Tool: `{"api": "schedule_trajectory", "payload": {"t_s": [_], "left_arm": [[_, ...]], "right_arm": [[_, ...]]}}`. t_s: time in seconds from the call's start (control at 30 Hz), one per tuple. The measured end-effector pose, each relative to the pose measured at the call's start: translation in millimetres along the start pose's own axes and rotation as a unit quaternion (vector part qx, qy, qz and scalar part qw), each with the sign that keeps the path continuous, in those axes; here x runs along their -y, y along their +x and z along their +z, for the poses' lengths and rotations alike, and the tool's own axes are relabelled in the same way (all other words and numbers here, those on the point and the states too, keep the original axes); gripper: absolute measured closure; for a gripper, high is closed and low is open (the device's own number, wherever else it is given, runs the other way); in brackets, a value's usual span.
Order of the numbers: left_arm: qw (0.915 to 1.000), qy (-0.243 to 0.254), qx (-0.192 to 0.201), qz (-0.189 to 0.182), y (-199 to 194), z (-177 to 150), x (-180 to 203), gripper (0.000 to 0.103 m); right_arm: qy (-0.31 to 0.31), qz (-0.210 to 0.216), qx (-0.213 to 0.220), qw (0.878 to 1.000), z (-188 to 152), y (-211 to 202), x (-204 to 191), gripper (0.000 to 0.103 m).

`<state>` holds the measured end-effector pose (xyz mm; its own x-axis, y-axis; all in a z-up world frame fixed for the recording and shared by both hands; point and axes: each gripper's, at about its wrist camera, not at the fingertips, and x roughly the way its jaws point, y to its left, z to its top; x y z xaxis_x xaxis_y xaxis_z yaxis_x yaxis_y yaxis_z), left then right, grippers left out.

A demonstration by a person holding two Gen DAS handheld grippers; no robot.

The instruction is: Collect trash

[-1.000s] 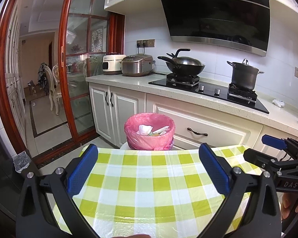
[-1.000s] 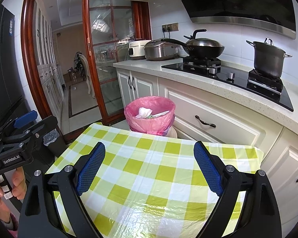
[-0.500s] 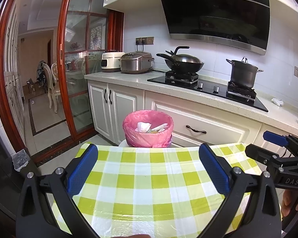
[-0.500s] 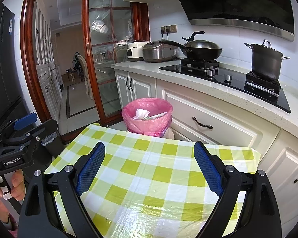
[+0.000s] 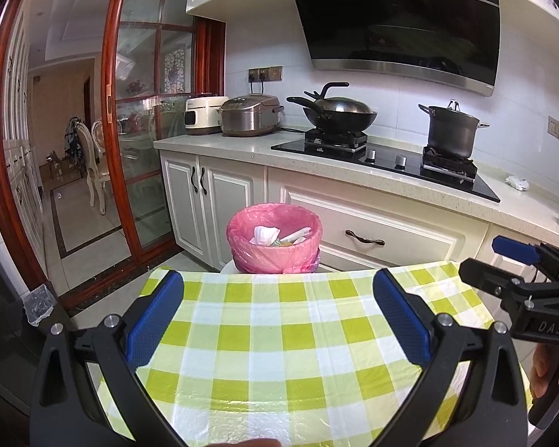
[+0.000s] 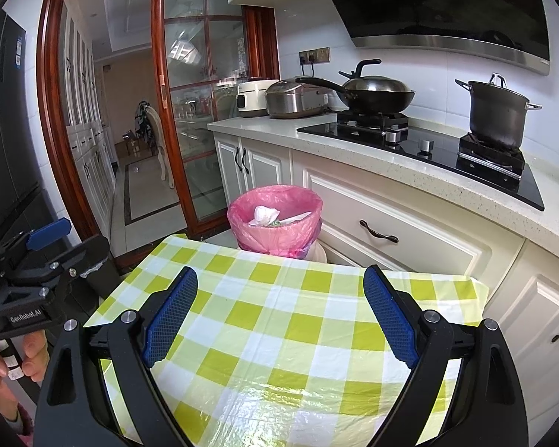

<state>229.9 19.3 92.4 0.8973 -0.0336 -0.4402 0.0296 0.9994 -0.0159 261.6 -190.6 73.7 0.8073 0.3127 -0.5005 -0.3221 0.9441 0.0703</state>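
A bin lined with a pink bag (image 5: 274, 239) (image 6: 275, 219) stands on the floor beyond the far edge of a table with a green-and-white checked cloth (image 5: 279, 339) (image 6: 290, 335). Crumpled white paper (image 5: 265, 234) (image 6: 265, 215) and other scraps lie inside it. My left gripper (image 5: 279, 320) hangs open over the cloth with nothing between its blue pads. My right gripper (image 6: 279, 316) is open and empty too, over the same cloth. Each gripper shows at the edge of the other's view, held by a hand.
White cabinets and a counter (image 5: 220, 147) run behind the bin, with two cookers, a wok (image 5: 335, 113) and a pot (image 5: 451, 132) on a black hob. A small white crumpled scrap (image 5: 517, 182) lies on the counter at right. A wooden-framed glass door (image 5: 149, 111) stands at left.
Both grippers have drawn back and risen slightly, so the bin sits a little lower and smaller in view. Both stay open and empty.
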Motion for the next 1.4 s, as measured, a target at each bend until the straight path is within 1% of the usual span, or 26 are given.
{"api": "schedule_trajectory", "payload": {"t_s": [0.43, 0.9, 1.17, 1.4], "left_arm": [[0.9999, -0.008, 0.003, -0.008, -1.6, -0.1, -3.1, 0.005], [0.9999, -0.005, 0.002, -0.011, 1.1, -0.9, -1.3, 0.005], [0.9996, -0.015, 0.002, -0.026, 4.7, -0.2, -2.0, 0.005], [0.9995, -0.016, 0.004, -0.026, 4.3, -2.2, -0.1, 0.005]], "right_arm": [[0.000, 0.000, 0.006, 1.000, 1.1, -4.0, -0.7, 0.018], [0.001, -0.002, 0.006, 1.000, 1.7, -4.2, -0.8, 0.018], [0.001, -0.002, 0.007, 1.000, 2.7, -5.8, -1.6, 0.018], [0.003, -0.003, 0.009, 1.000, 5.0, -8.8, -3.0, 0.018]]}}
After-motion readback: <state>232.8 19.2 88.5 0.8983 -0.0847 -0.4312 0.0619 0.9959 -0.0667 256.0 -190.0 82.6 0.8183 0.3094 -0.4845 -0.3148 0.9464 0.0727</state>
